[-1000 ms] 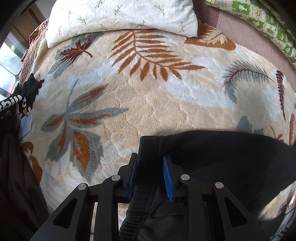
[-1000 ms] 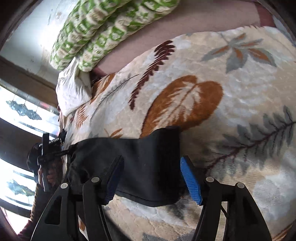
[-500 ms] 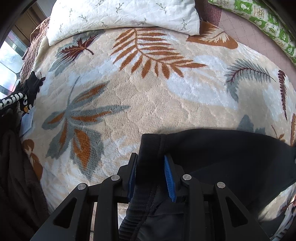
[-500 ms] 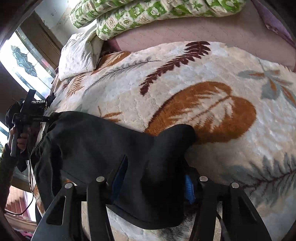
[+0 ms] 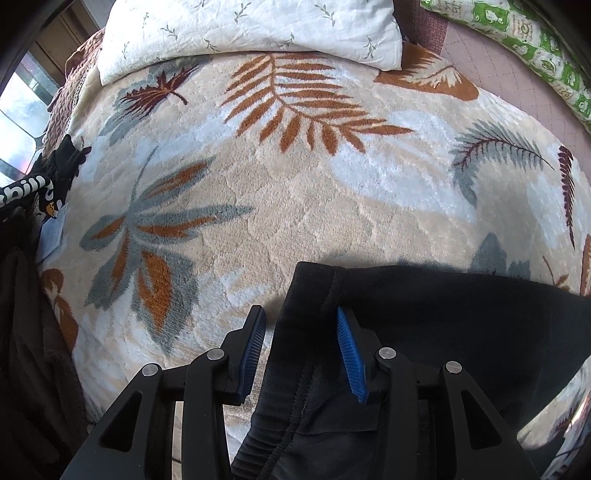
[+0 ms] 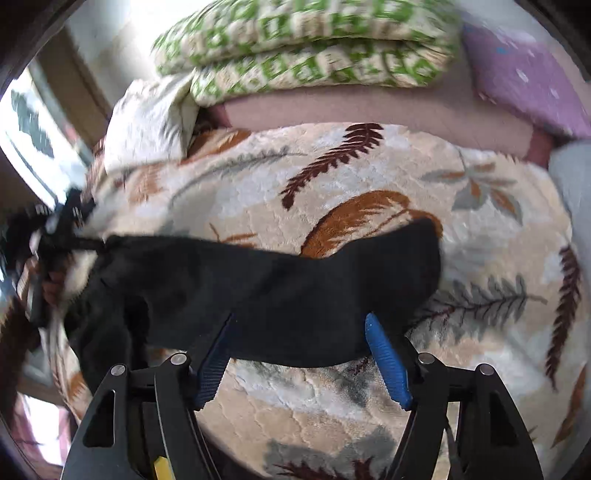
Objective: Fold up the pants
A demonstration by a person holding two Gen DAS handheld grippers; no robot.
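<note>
Black pants lie across a leaf-patterned blanket on a bed. In the left wrist view my left gripper is open, its blue pads on either side of the waistband corner, with a gap on the left side. In the right wrist view the pants stretch from the left edge to a leg end at the centre right. My right gripper is open wide, its fingers at the near edge of the leg end. The left gripper shows blurred at the far left.
A white pillow lies at the head of the bed. Green-patterned cushions and a purple one sit at the back. Dark clothing hangs at the bed's left edge. A window is at the left.
My left gripper has opened and let go of the waistband. My right gripper closed in on the leg end half a second ago and is wide open again; the view is blurred by motion.
</note>
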